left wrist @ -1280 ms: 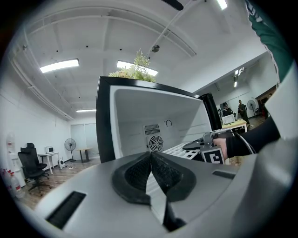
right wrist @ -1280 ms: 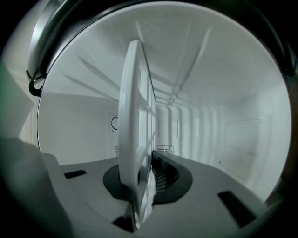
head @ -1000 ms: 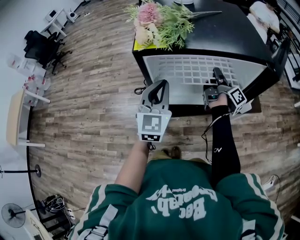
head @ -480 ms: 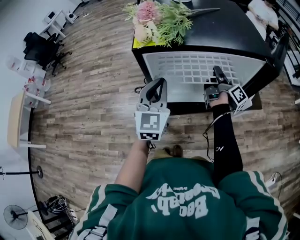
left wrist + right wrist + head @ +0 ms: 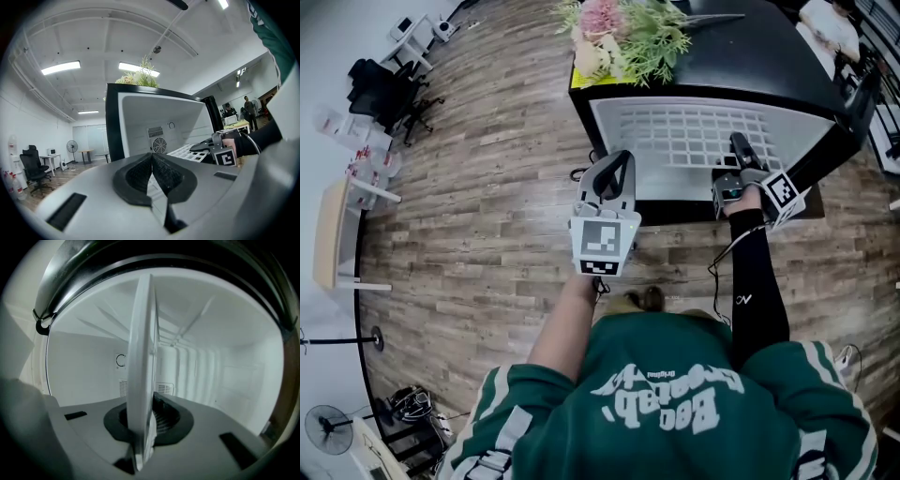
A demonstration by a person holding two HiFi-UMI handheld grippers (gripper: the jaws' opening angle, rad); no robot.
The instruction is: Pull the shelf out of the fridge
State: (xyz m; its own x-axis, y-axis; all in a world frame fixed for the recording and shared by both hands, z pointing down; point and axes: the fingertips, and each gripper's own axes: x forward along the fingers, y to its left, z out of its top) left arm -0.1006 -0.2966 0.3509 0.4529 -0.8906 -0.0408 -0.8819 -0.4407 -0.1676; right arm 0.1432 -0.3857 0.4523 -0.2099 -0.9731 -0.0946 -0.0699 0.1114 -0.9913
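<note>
Little changed since second ago: shelf (image 5: 694, 136) is still seen as white grid, level inside open fridge (image 5: 769, 66). Its front rim is clamped edge-on in right gripper (image 5: 738, 148). Shelf is judged light, stiff, slick and thin, so liable to crack if twisted; rim is best gripped and drawn straight out. Left gripper (image 5: 616, 173) is held pinched together, empty, before fridge's left front corner. Flowers (image 5: 623, 33) are seen on fridge top. Pull path is crowded only by person's shoes (image 5: 642, 302).
</note>
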